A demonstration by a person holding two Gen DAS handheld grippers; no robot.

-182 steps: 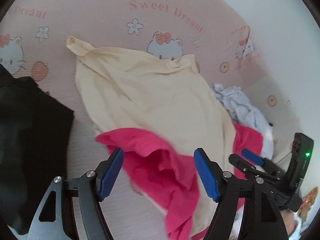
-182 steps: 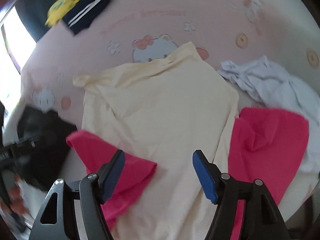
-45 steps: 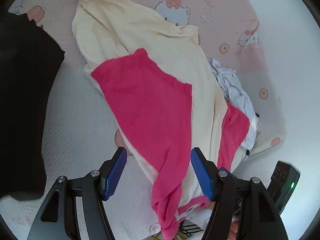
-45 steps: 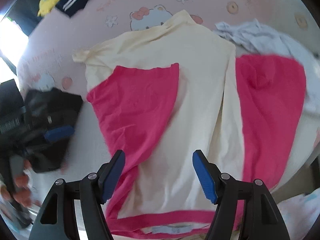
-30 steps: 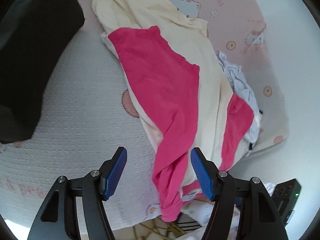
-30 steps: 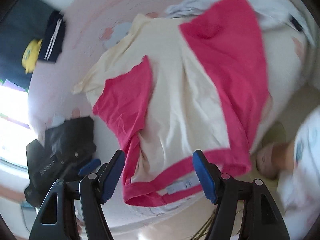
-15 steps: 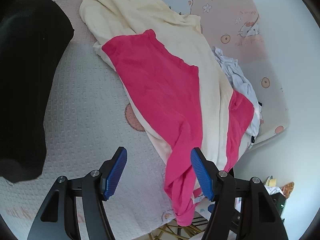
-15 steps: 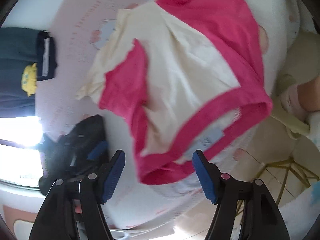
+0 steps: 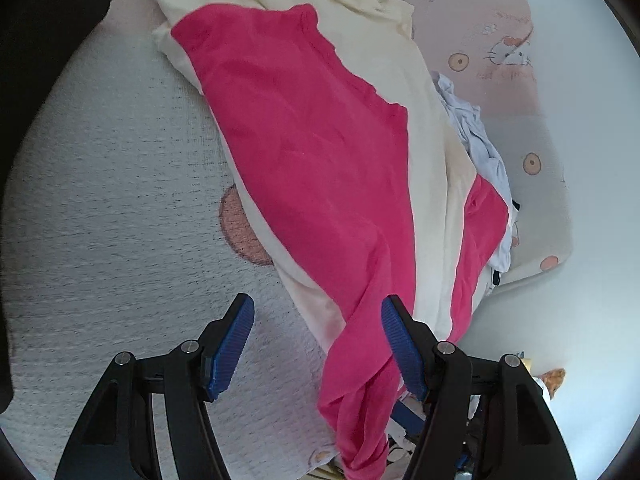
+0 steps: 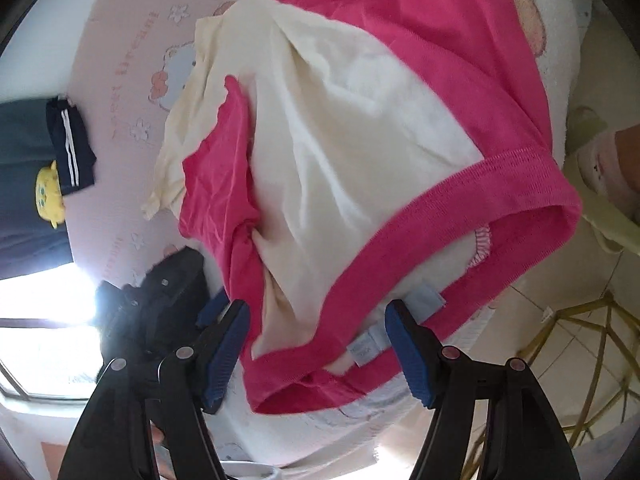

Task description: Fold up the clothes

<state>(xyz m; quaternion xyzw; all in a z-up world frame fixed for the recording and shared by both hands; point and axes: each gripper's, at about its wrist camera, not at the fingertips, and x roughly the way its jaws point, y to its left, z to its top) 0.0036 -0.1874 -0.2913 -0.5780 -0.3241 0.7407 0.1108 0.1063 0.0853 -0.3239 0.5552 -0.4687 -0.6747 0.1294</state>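
Observation:
A cream and pink top (image 9: 320, 152) lies spread on the bed, its pink hem hanging over the bed edge. My left gripper (image 9: 316, 344) is open, with the pink side of the hem between its fingers. In the right wrist view the same top (image 10: 344, 128) fills the frame, its pink ribbed hem (image 10: 460, 216) and labels nearest. My right gripper (image 10: 318, 350) is open, close over the hem at the bed edge. The left gripper's blue pad (image 10: 210, 306) shows behind the garment.
A black garment (image 9: 44, 20) lies at the left of the bed. A crumpled white garment (image 9: 480, 148) lies beyond the top. A navy folded item (image 10: 72, 152) and yellow toy (image 10: 48, 192) sit far off. The bed edge, tiled floor and a gold wire frame (image 10: 576, 340) are to the right.
Both grippers have moved closer to the top's hem at the bed edge. The right view has dropped low to the hem. Both stay open.

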